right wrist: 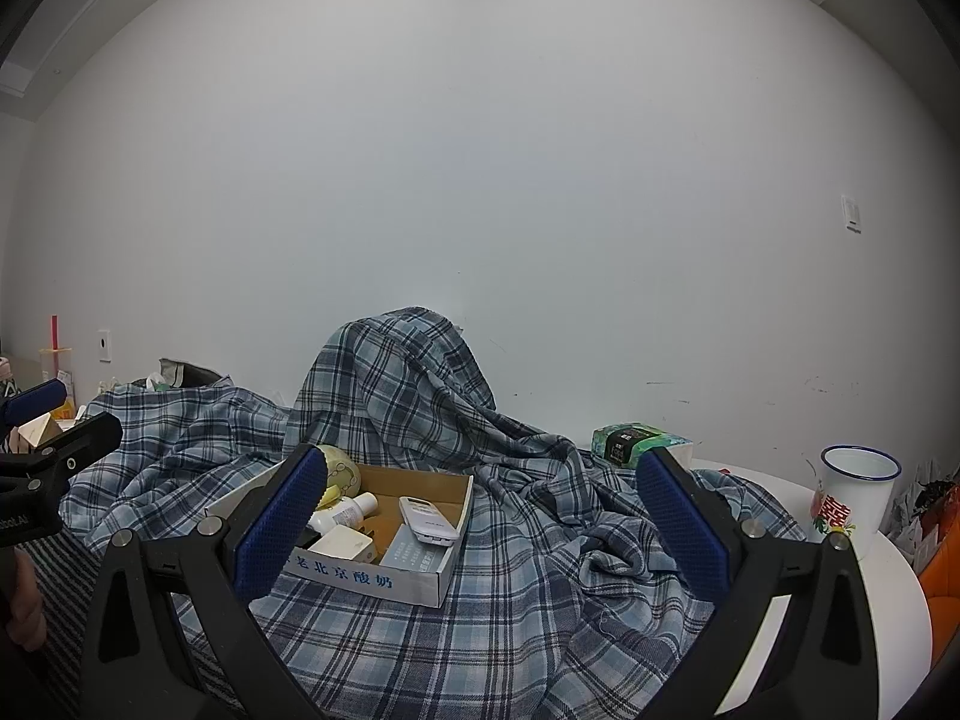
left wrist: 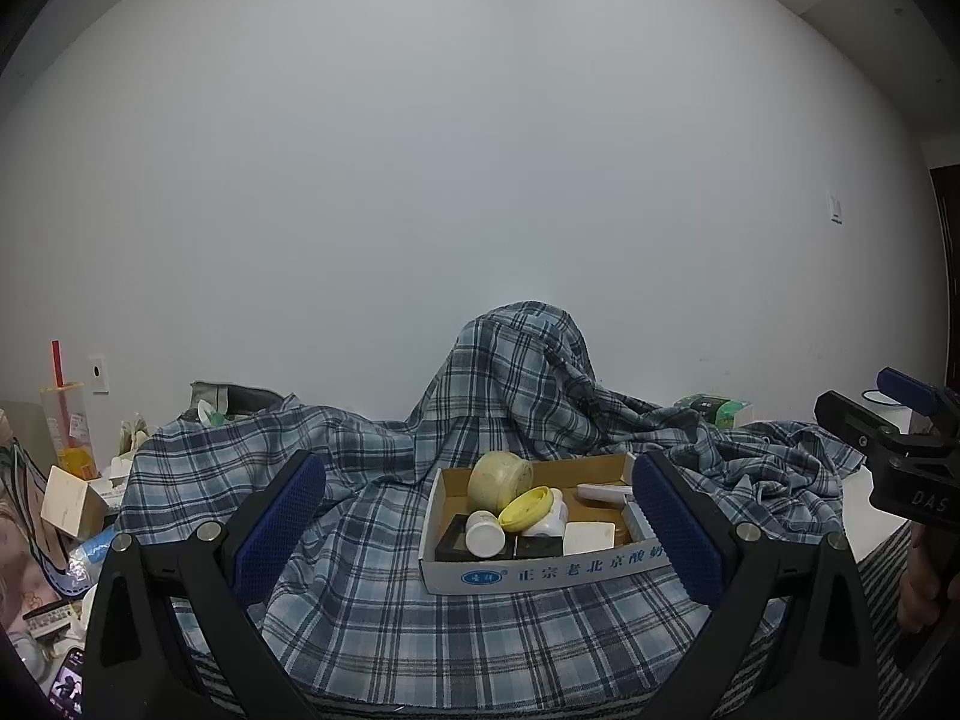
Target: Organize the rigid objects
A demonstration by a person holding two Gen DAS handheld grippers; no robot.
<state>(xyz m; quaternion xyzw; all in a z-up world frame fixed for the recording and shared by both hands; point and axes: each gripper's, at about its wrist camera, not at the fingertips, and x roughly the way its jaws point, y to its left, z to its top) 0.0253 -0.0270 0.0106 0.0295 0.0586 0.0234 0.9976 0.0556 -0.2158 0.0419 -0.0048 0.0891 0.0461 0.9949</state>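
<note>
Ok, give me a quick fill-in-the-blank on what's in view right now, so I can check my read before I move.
1. The cardboard box sits on a ____ cloth.
2. Both the left tool and the right tool are ____ and hold nothing.
3. The white remote lies inside the ____.
4. The mug with the blue rim stands on the white table, ____ the box.

Missing words: plaid; open; box; outside
</note>
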